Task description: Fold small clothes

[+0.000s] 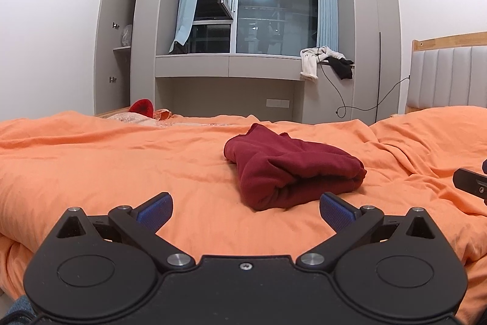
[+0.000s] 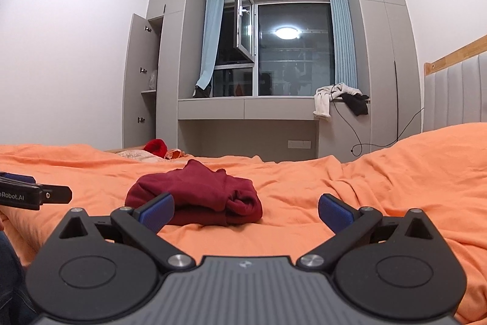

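Observation:
A dark red garment (image 1: 289,168) lies bunched in a rough fold on the orange bed cover (image 1: 106,166). My left gripper (image 1: 246,210) is open and empty, just short of the garment's near edge. In the right wrist view the same garment (image 2: 201,192) lies ahead and to the left. My right gripper (image 2: 245,210) is open and empty; its left fingertip (image 2: 158,210) overlaps the garment's near left edge in the image. The left gripper's tip (image 2: 45,194) shows at the left edge, and the right gripper's tip (image 1: 470,181) shows at the right edge of the left wrist view.
Small red and peach items (image 1: 143,107) lie at the bed's far edge. A padded headboard (image 1: 444,75) stands at right. Behind the bed are grey cabinets, a window ledge (image 1: 228,66) with clothes (image 1: 322,60) and a hanging cable (image 1: 341,93).

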